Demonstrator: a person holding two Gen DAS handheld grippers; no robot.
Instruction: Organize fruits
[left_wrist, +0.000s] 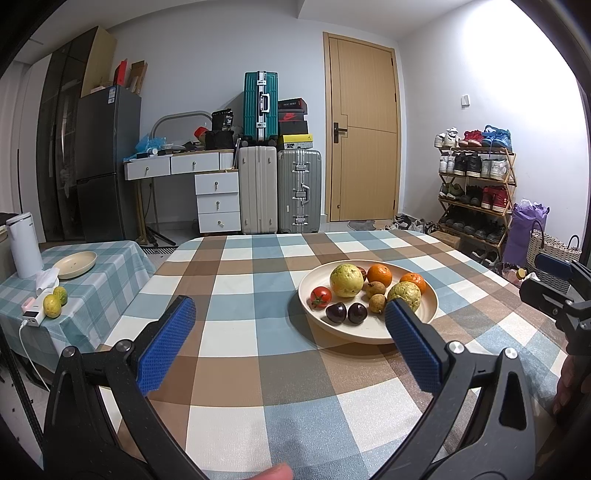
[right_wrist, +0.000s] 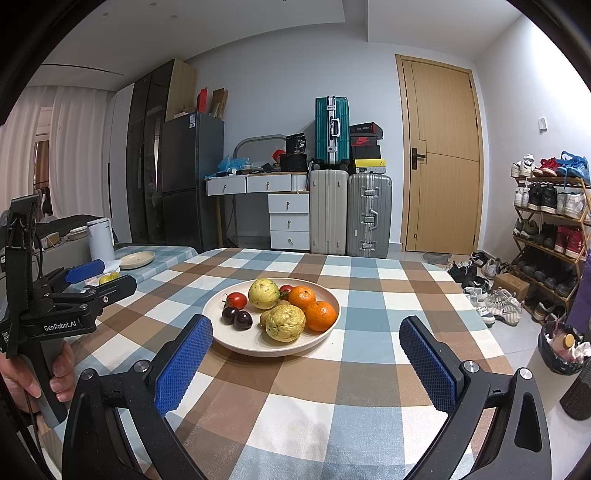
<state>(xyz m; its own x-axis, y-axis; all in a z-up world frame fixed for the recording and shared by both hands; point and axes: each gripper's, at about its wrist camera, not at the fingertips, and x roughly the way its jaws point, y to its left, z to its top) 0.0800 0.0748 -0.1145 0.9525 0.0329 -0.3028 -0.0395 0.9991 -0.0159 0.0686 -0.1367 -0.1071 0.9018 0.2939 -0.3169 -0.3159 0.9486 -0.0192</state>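
Above checked table (right_wrist: 295, 398), both claws (left_wrist: 290, 317) (right_wrist: 306, 338) level, agape.

Both grippers (left_wrist: 290, 332) (right_wrist: 306, 354) are black frames with silver screws and blue dimpled pads (right_wrist: 183, 363); white "GenRobot.AI" lettering (right_wrist: 60, 326) marks the left one.

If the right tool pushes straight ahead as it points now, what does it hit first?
Probably the plate's near rim, left of centre between the open fingers of the right tool; behind it sits the nearer green guava. Depth is uncertain, since the tool may be above the tablecloth.

Fruit (right_wrist: 285, 321) in plate (right_wrist: 229, 341) on table (right_wrist: 295, 406), suitcases (right_wrist: 349, 214) behind.
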